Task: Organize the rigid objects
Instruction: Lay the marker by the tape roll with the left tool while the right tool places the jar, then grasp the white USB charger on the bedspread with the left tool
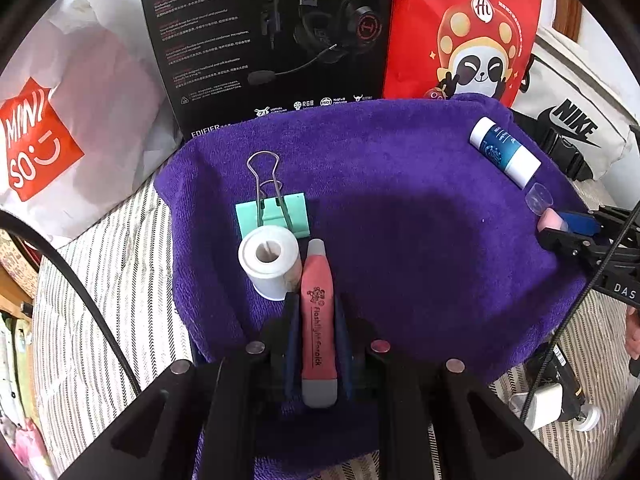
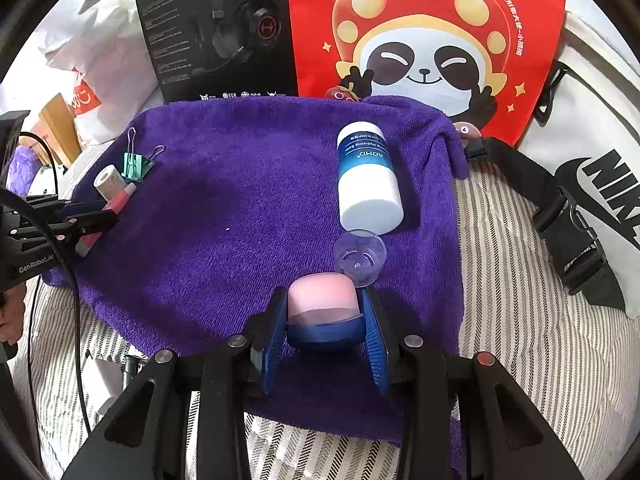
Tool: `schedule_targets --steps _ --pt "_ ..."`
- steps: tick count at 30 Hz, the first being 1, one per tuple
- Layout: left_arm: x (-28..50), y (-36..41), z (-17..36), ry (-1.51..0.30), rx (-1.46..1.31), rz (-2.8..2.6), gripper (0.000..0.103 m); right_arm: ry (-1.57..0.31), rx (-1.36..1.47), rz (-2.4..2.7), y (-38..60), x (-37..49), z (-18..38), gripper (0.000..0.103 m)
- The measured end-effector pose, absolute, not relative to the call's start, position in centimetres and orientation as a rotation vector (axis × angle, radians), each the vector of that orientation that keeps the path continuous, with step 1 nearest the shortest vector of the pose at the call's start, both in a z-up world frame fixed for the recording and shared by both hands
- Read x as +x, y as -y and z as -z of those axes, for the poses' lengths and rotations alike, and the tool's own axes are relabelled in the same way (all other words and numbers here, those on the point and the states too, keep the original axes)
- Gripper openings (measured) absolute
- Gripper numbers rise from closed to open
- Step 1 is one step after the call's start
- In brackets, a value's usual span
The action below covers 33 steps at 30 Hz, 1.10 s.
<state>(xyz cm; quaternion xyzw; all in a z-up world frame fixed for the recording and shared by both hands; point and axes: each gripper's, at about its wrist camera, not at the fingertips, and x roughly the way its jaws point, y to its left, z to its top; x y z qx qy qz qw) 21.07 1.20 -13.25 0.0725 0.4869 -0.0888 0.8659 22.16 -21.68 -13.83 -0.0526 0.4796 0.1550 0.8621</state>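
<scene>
My left gripper is shut on a red flashlight earpick, low over the left part of the purple towel. A white tape roll and a green binder clip lie just ahead of it. My right gripper is shut on a pink-and-blue jar over the towel's near right part. A small clear cup and a blue-and-white bottle lie just beyond it. The right gripper also shows in the left wrist view; the left gripper in the right wrist view.
A black headset box, a red panda bag, a white Miniso bag and a white Nike bag stand around the towel's far and right sides. The towel lies on a striped sheet. A cable crosses at left.
</scene>
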Motion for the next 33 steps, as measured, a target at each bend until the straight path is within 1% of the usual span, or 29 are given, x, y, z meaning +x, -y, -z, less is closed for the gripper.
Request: schedule_targets --steps 3,4,6,7,9,10,11,12,16,17,18,20,25,28,33 --pt "21.3 -1.2 13.2 -1.033 0.135 0.179 0.020 -1.005 -0.093 -0.344 22.2 22.0 13.6 0.038" --pt "21.3 -1.3 13.2 -1.038 0.131 0.176 0.023 -1.004 -0.085 -0.346 22.3 21.9 13.5 0.038" --pt "21.1 -1.3 13.2 -1.045 0.130 0.160 0.031 -1.003 -0.066 -0.356 22.7 21.7 13.3 0.040" --pt "21.0 -1.3 13.2 -1.048 0.133 0.150 0.038 -1.004 -0.050 -0.368 22.9 21.5 13.2 0.042" --pt "20.7 -1.4 13.1 -1.056 0.135 0.146 0.039 -0.998 -0.039 -0.387 23.0 21.1 12.9 0.050" --pt "20.6 -1.4 13.1 -1.061 0.136 0.149 0.039 -0.992 -0.045 -0.387 23.0 20.9 12.6 0.053" --pt "20.4 -1.3 13.0 -1.065 0.140 0.146 0.039 -0.985 -0.052 -0.386 23.0 20.7 12.4 0.058" --pt "20.2 -1.3 12.9 -1.068 0.147 0.139 0.039 -0.981 -0.056 -0.382 23.0 20.5 12.3 0.060" --pt "18.6 -0.6 11.2 -1.035 0.169 0.122 0.039 -0.950 -0.035 -0.402 23.6 19.7 11.5 0.060" --pt "17.6 -0.2 10.3 -1.015 0.175 0.128 0.040 -0.939 -0.025 -0.413 23.9 19.5 11.3 0.060" --pt "16.9 0.2 9.6 -1.001 0.180 0.137 0.042 -0.929 -0.015 -0.420 24.2 19.4 11.1 0.060" --pt "15.4 1.1 8.5 -0.974 0.190 0.168 0.054 -0.906 0.003 -0.418 25.0 19.3 10.6 0.060" --pt "11.8 3.9 7.7 -0.947 0.182 0.261 0.065 -0.823 0.097 -0.376 27.8 19.1 9.0 0.061" --pt "11.0 5.0 8.6 -0.956 0.180 0.281 0.068 -0.775 0.161 -0.347 29.9 18.8 8.3 0.061" --pt "10.7 6.3 10.2 -0.988 0.155 0.314 0.069 -0.776 0.230 -0.286 32.5 19.5 8.8 0.061"
